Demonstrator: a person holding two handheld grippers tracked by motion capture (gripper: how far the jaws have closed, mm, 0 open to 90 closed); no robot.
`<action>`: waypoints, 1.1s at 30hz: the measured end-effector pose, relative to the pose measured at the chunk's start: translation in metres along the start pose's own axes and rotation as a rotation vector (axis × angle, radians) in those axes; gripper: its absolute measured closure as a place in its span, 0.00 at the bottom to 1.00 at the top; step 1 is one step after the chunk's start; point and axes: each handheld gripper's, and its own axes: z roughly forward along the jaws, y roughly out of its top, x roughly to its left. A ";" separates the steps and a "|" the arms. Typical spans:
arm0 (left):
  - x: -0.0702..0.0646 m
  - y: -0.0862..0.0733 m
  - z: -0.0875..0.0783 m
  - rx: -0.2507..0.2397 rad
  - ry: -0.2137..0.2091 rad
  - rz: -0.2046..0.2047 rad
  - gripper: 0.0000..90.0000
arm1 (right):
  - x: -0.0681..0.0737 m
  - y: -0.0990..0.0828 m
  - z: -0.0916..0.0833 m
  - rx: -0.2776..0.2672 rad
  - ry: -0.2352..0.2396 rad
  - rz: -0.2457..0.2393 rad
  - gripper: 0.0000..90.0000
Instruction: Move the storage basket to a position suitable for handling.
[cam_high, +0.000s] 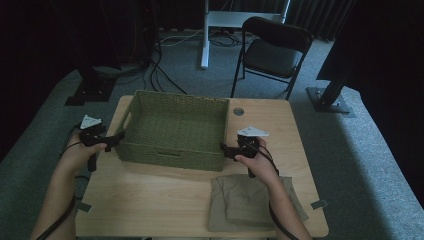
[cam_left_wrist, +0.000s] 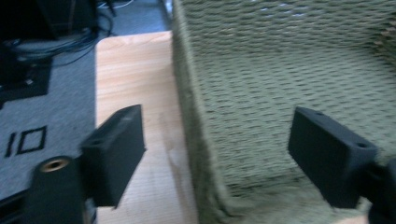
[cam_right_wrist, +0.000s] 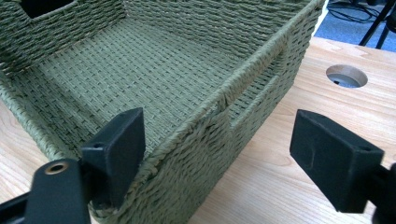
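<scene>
Grey carpet and dark curtains surround a light wooden table (cam_high: 165, 200) seen from above. Toward the back middle of the table sits a rectangular olive-green woven basket (cam_high: 172, 129), empty, with a handle slot cut into each short wall.

At the basket's left short wall, the left gripper (cam_high: 119, 137), black with a grey three-cornered plate on top, is held in the person's left hand (cam_high: 80, 152). In the left gripper view its jaws stand wide apart and straddle that wall, one jaw over the bare tabletop, the other over the woven floor inside.

At the basket's near right corner is the right gripper (cam_high: 225, 149), held in the right hand (cam_high: 257, 162). In the right gripper view its jaws are also spread wide, either side of the right wall by the handle slot.

Just behind the right hand, at the table's near edge, lies a folded khaki cloth (cam_high: 240, 202). A round cable hole (cam_high: 238, 111) pierces the tabletop right of the basket. Beyond the table stands a black folding chair (cam_high: 272, 50).
</scene>
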 end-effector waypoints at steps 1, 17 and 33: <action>0.001 -0.001 0.002 0.001 0.010 0.001 0.27 | 0.001 0.000 0.001 -0.002 -0.007 0.004 0.23; 0.001 -0.013 0.024 0.013 0.058 -0.050 0.64 | 0.019 0.001 0.012 0.023 -0.066 0.000 0.46; -0.012 -0.012 0.024 0.031 0.075 -0.062 0.94 | 0.030 -0.001 0.017 0.075 -0.098 0.045 0.67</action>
